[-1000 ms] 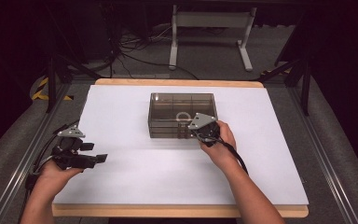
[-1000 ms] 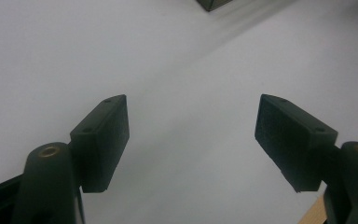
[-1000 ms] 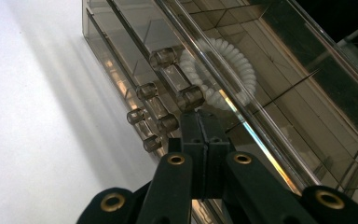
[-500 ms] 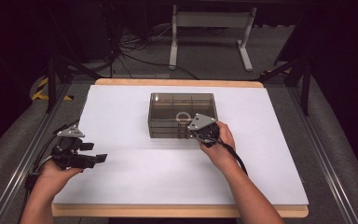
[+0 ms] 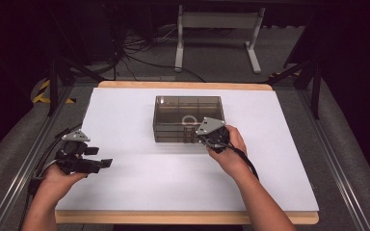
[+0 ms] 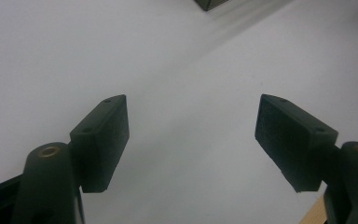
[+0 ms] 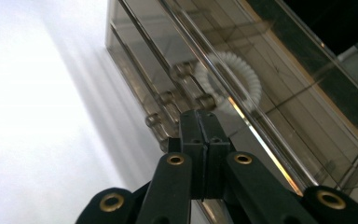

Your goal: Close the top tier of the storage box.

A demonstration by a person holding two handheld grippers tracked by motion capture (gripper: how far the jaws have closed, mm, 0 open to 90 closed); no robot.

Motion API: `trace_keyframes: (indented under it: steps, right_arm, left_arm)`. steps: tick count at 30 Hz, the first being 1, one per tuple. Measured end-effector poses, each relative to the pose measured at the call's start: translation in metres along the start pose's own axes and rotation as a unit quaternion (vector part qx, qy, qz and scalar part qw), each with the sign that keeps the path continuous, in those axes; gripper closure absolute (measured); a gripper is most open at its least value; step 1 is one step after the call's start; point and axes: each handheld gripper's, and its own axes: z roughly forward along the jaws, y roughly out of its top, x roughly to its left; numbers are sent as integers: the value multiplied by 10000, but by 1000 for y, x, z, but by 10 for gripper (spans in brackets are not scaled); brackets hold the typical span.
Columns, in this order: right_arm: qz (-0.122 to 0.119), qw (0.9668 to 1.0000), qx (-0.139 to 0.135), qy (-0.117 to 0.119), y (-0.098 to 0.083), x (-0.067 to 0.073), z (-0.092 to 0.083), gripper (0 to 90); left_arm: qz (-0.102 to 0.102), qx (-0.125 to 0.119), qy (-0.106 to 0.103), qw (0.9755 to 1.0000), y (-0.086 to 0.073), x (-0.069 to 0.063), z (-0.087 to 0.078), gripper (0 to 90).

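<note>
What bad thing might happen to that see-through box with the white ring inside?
The right tongs, shut, sit at the little handles on the smoky clear plastic drawer box. A pull might drag the whole box across the white table, since the left tongs hang open away from it. The ribbed white ring might roll.

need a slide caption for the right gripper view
Right gripper, jaws shut, at the front knobs of a smoky clear drawer box holding a white ribbed ring, on a white tabletop.

black two-jaw left gripper and right gripper, brass-ringed pivot screws, grey three-cornered top plates, trailing black cables
</note>
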Motion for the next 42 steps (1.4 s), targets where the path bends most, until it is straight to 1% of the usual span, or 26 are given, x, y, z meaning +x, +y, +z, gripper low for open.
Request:
trace_keyframes:
  steps: [1,2,5,6,8,9,10,11,12,14,18,21,24,26,31,32,33,34,35,36,37,39,40,42]
  right_arm:
    - [-25,10000,-1,15,1,1,-2,870]
    - [-44,10000,-31,29,1,1,-3,859]
    - [-54,9998,-136,153,2,2,-9,792]
    - [-98,9996,-195,203,2,2,-12,766]
    - [-154,9991,-325,220,1,1,-16,713]
    - [-154,9991,-325,220,1,1,-16,713]
    - [-133,9989,-371,250,1,0,-18,675]
    - [-42,9985,-414,369,-1,0,-20,609]
    - [-10,9977,-500,451,-2,-1,-21,578]
    - [-2,9969,-623,472,-5,-2,-26,535]
    - [83,9962,-697,523,-10,-6,-39,481]
    - [124,9956,-735,566,-14,-10,-50,449]
    - [200,9941,-806,695,-18,-14,-59,429]
    - [190,9940,-818,706,-19,-15,-61,426]
    - [288,9931,-782,823,-28,-23,-70,414]
    - [347,9929,-775,836,-30,-25,-71,415]
    - [399,9927,-754,857,-31,-27,-71,417]
    - [521,9920,-693,916,-33,-29,-72,417]
    - [569,9916,-656,955,-35,-31,-72,417]
    - [608,9913,-610,993,-36,-33,-73,417]
    - [637,9911,-578,1016,-38,-34,-74,418]
    - [786,9896,-521,1086,-43,-39,-75,417]
    - [869,9890,-508,1087,-45,-41,-76,417]
    - [956,9884,-496,1072,-49,-46,-78,416]
  left_arm:
    - [-1,-3,-12,10000,0,0,0,266]
    - [1,11,-29,10000,0,1,-1,266]
    - [12,8,-30,10000,0,1,-1,266]
    - [3,-3,-39,10000,0,1,-1,266]
    - [7,8,-39,10000,0,1,0,266]
    - [7,8,-39,10000,0,1,0,266]
    - [7,12,-34,10000,0,2,0,266]
    - [0,-11,-31,10000,0,2,0,266]
    - [-18,-13,-41,10000,1,2,0,266]
    - [11,-25,-70,10000,2,3,1,266]
    - [43,-25,-88,9999,5,3,3,266]
    - [65,-21,-132,9999,9,1,5,266]
    - [127,1,-152,9998,12,1,8,266]
    - [133,1,-175,9998,12,1,9,266]
    - [174,-8,-207,9996,14,1,11,265]
    - [182,-2,-196,9996,14,1,12,265]
    - [152,23,-186,9997,14,1,12,266]
    - [111,50,-160,9998,14,2,12,266]
    - [77,72,-130,9999,14,3,13,266]
    - [35,68,-152,9999,13,4,13,266]
    - [43,64,-154,9999,12,5,13,266]
    - [24,66,-161,9998,12,6,13,266]
    - [28,59,-160,9999,12,6,13,266]
    - [30,50,-169,9998,12,6,13,266]
